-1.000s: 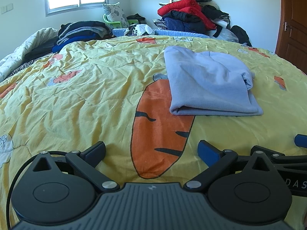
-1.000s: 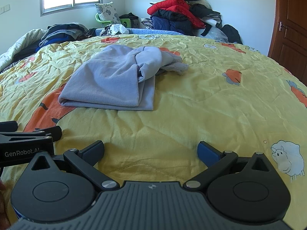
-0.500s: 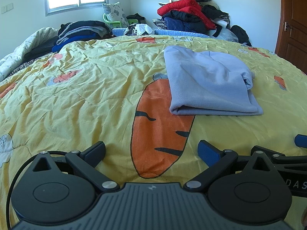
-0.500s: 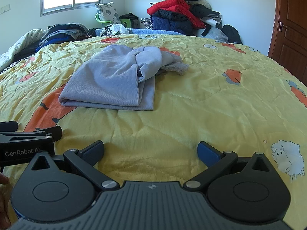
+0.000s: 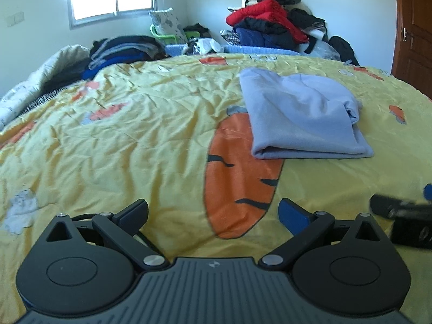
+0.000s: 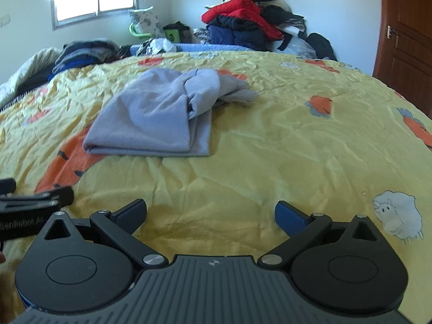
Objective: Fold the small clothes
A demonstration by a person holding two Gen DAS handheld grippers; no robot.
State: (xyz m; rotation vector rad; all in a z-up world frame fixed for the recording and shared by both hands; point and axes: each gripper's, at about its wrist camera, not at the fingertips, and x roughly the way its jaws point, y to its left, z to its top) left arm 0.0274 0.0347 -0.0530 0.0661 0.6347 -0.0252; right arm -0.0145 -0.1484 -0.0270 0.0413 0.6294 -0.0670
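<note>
A light grey-blue garment (image 5: 302, 118) lies folded on the yellow bedspread (image 5: 135, 140), its far end bunched up; it also shows in the right wrist view (image 6: 156, 118). My left gripper (image 5: 213, 212) is open and empty, well short of the garment, over the orange carrot print (image 5: 237, 178). My right gripper (image 6: 210, 212) is open and empty, in front and to the right of the garment. Each gripper shows at the edge of the other's view, the right one (image 5: 402, 216) and the left one (image 6: 29, 205).
A pile of red, navy and black clothes (image 5: 272, 27) sits at the far end of the bed. Dark folded clothes (image 5: 121, 51) lie at the far left by a white quilt (image 5: 32, 86). A wooden door (image 6: 405, 43) stands on the right.
Both grippers have lifted and moved slightly; the views are a little blurred. The garment has not moved.
</note>
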